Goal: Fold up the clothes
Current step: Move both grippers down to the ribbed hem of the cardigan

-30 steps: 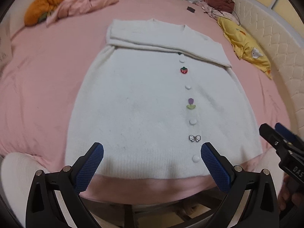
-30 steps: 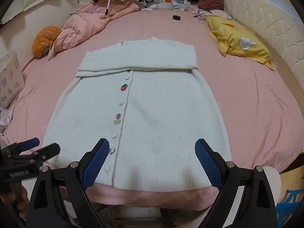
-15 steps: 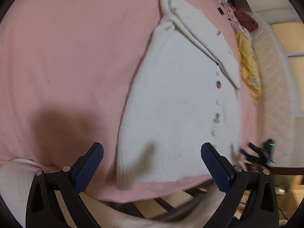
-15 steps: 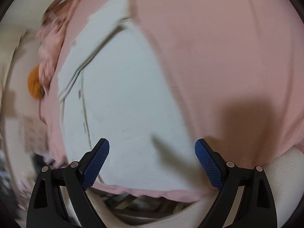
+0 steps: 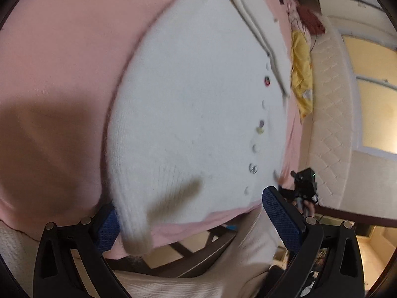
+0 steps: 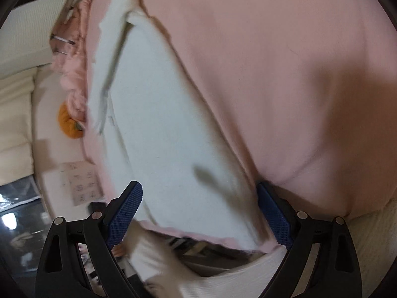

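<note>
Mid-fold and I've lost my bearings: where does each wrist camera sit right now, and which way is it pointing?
Left wrist: rides the left tongs, aimed along the bed at the white cardigan's near left hem corner; the right tongs show at its far right.
Right wrist: rides the right tongs, aimed at the cardigan's near right hem corner over the pink bedsheet; a pale sleeve blurs below.
Shared: the same cardigan and bedsheet, seen from opposite hem corners, both views tilted and blurred.
</note>
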